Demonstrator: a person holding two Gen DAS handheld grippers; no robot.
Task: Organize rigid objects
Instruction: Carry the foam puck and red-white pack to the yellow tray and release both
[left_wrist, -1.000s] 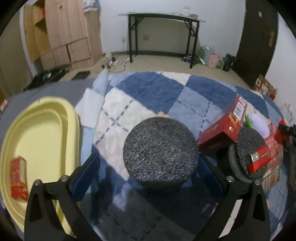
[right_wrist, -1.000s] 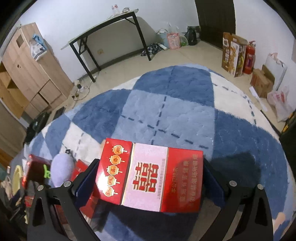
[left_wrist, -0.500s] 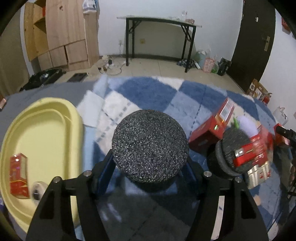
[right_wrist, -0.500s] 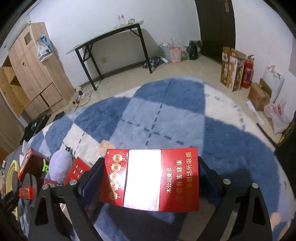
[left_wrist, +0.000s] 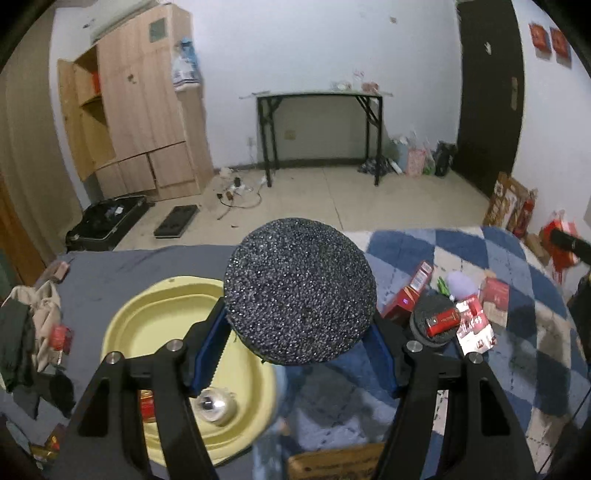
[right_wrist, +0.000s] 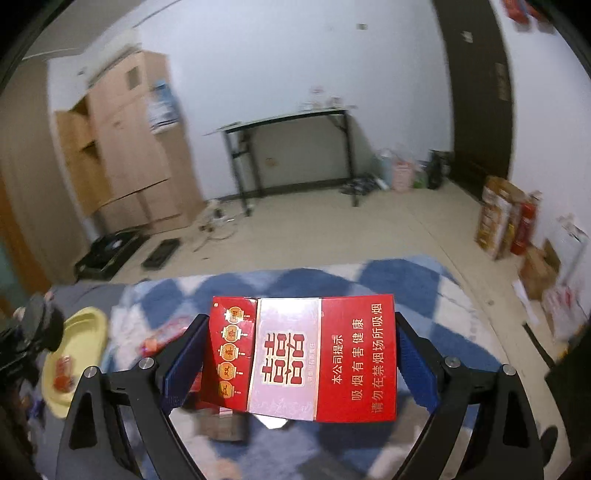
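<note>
Jaws of the left gripper (left_wrist: 300, 345) clamp a speckled black foam disc (left_wrist: 300, 295); right gripper (right_wrist: 300, 363) grips a red-and-silver carton (right_wrist: 303, 356).

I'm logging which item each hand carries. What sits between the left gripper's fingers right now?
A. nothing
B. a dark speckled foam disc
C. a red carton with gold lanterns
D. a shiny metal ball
B: in the left wrist view the left gripper is closed on the dark speckled foam disc, its blue pads pressing both sides, above the yellow tray.
</note>
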